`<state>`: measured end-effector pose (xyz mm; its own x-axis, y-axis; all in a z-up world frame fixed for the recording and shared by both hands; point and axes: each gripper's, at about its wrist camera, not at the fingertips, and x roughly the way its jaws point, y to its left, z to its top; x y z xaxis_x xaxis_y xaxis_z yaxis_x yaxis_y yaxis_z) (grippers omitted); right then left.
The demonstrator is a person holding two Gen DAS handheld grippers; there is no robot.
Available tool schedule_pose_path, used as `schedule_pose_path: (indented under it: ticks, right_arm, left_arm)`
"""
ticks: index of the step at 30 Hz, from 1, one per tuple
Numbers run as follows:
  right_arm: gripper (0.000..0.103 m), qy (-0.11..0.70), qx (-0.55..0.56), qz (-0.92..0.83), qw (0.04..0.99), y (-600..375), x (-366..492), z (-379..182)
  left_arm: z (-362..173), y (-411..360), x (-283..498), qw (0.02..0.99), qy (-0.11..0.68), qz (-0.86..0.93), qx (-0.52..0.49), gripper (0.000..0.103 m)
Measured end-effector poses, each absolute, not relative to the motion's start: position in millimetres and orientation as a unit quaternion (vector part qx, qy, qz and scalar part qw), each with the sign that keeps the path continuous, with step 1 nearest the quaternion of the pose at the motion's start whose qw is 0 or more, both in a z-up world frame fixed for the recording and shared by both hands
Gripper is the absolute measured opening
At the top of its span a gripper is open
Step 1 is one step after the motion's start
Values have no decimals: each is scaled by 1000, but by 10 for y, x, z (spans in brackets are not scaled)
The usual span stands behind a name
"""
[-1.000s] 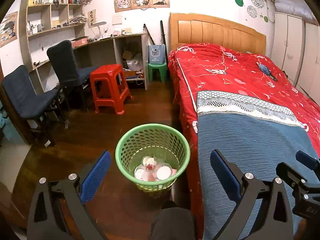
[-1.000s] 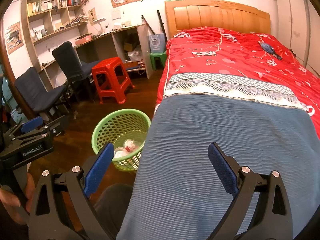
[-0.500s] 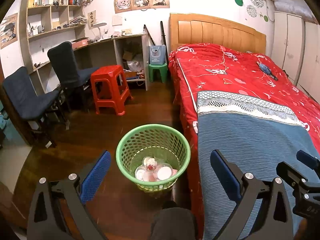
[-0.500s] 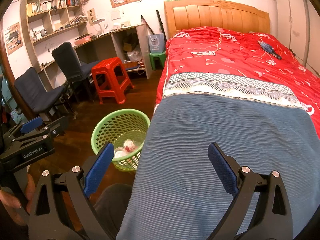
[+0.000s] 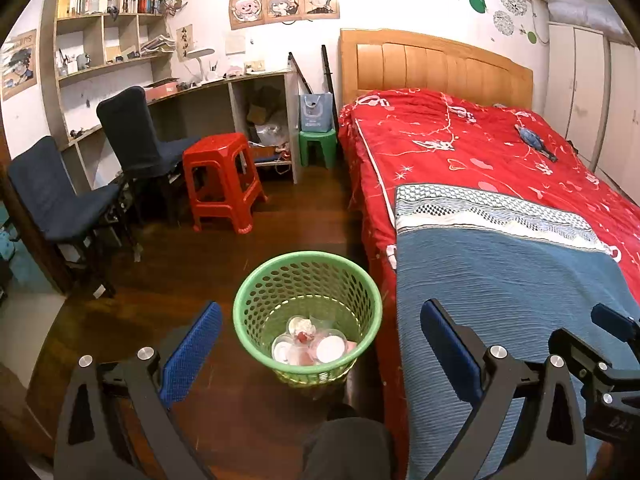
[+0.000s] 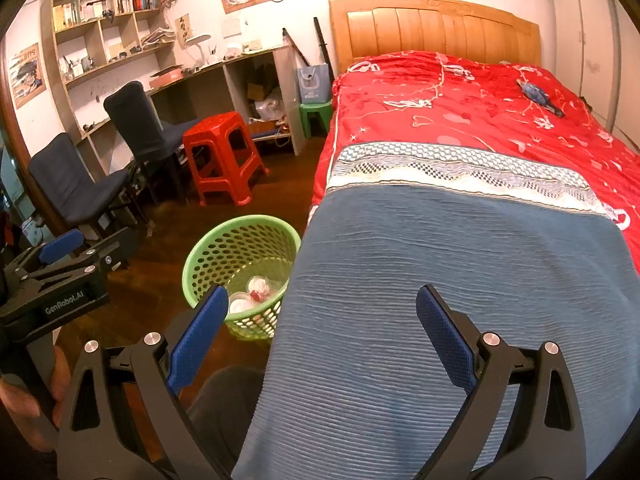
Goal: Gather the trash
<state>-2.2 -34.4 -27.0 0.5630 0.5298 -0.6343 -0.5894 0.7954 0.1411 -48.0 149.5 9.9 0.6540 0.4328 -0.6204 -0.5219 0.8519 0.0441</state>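
Scanning left to right: chairs (image 5: 60, 204) far left, red stool (image 5: 222, 180) w/ shelves behind, then bare wood floor (image 5: 160, 300), and no loose trash shows on it.

Left gripper (image 5: 316, 344) hovers over the green basket (image 5: 307, 312), fingers spread wide, nothing between them. The basket stands on the floor just beside the bed's near corner. Inside it lie clear cups/lids (image 5: 310, 346) w/ a bit of red, i.e. trash already collected.

Right gripper (image 6: 320, 332) is over the blue blanket (image 6: 460, 280) at the near end of the bed (image 6: 460, 100), fingers also wide and empty. Blanket looks clear of trash.

Only candidate left, prob.: small blue-grey item (image 6: 538, 96) far right on the red cover; can't tell if it's trash or a toy.

Judgement: the collecting looks nearly done. To do this step well:
- sweep both cams slowly across floor and under the stool before calling it done
- check the blue-grey item up close first
- if it is trash, reach w/ right, keep fingers wide until around it, and avoid pinching the cover.
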Motion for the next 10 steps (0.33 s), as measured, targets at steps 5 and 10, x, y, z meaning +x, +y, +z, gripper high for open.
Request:
schedule_pose_path:
  ticks: [5, 10]
  right_arm:
    - [94, 344, -43, 317, 883, -344, -20, -271]
    - [94, 345, -44, 317, 882, -338, -14, -282]
  left_arm:
    - [100, 1497, -469, 907, 325, 259, -72, 96]
    - [107, 1491, -460, 907, 327, 256, -70, 96]
